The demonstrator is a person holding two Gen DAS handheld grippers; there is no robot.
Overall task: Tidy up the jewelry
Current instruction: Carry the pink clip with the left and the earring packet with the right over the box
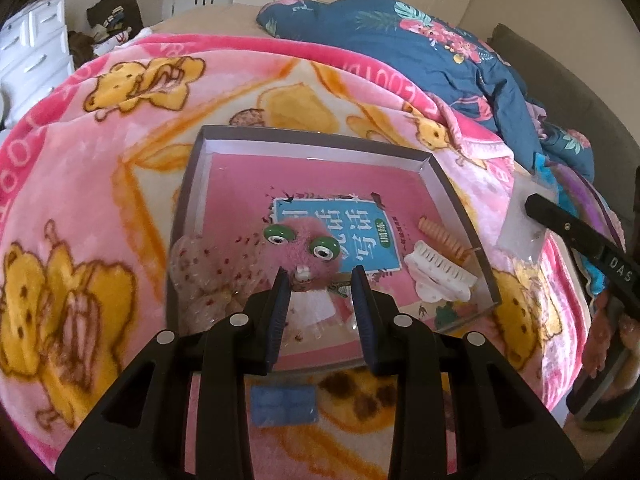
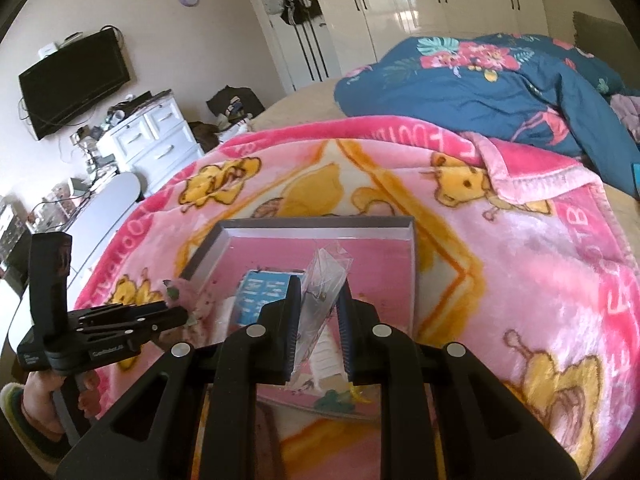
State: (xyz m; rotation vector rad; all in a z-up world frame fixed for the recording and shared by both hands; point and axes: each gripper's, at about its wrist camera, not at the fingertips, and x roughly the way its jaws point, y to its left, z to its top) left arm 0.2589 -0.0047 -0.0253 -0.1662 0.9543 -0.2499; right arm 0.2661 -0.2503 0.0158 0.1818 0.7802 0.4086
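A shallow grey tray (image 1: 456, 184) sits on a pink bear-print blanket (image 1: 100, 160) spread over a bed. Its floor is a pink book cover with a blue panel. Inside lie a fuzzy pink clip (image 1: 304, 248) with two green googly eyes, a white claw clip (image 1: 440, 276) near the right wall, an orange spiral hair tie (image 1: 440, 236) just behind it, and a clear dotted bow (image 1: 204, 276) at the left wall. A small blue card (image 1: 284, 404) lies on the blanket in front of the tray.

The left gripper (image 1: 320, 280) hovers over the tray's near half with its jaws apart and nothing between them, the fuzzy clip just beyond its tips.

The right gripper (image 2: 320, 292) hangs above the tray (image 2: 412, 248) with its jaws part closed, grasping a clear plastic bag (image 2: 328, 268) that sticks up past the tips; something small and metallic shows inside, too blurred to name.

A rumpled blue floral quilt (image 2: 480, 84) lies farther up the bed. A white dresser (image 2: 156, 136) and wall television (image 2: 72, 80) stand to the left.
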